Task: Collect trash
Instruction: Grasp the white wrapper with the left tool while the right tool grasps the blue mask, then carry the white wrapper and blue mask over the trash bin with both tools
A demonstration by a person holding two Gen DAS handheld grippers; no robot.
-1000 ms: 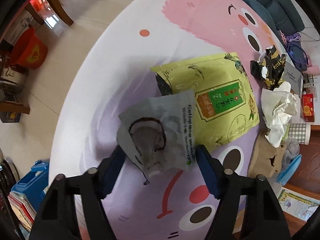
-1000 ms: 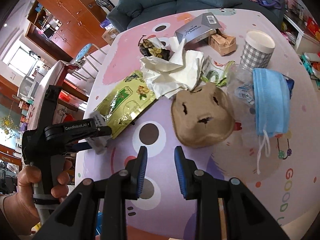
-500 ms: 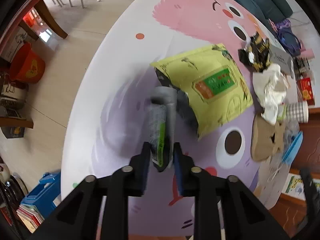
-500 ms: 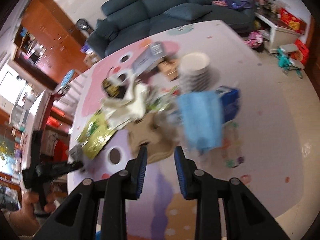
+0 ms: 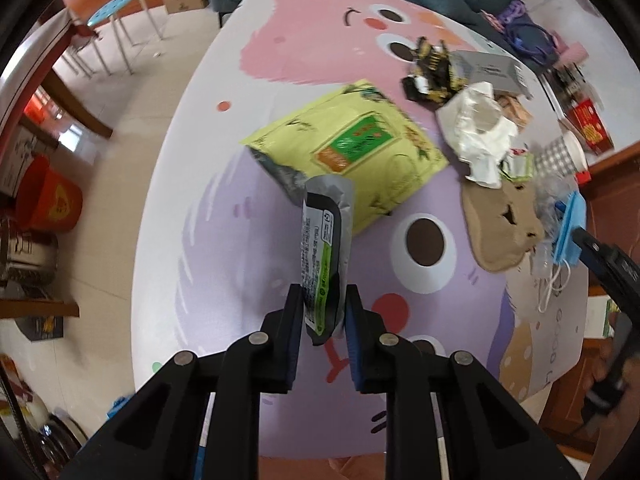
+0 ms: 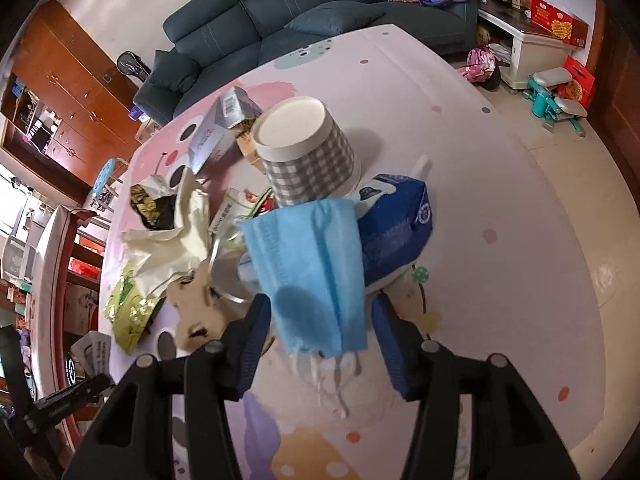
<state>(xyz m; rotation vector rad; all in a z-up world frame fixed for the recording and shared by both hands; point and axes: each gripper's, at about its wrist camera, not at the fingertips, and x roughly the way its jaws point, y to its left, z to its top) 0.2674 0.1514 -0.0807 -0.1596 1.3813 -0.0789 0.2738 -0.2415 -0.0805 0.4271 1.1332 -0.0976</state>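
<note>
Grey snack wrapper (image 5: pixel 326 256) pinched upright between the narrow jaws of the left gripper (image 5: pixel 323 306), lifted above the cartoon-print table (image 5: pixel 192 216), just near of the yellow-green pouch (image 5: pixel 360 156). Blue face mask (image 6: pixel 310 276) lying between the wide-spread jaws of the right gripper (image 6: pixel 320 320), untouched by either finger. Behind the mask, an upturned checked paper cup (image 6: pixel 308 156); to its right, a dark blue packet (image 6: pixel 394 228). Left of it, crumpled white tissue (image 6: pixel 172 236) and brown cardboard piece (image 6: pixel 196 312).
</note>
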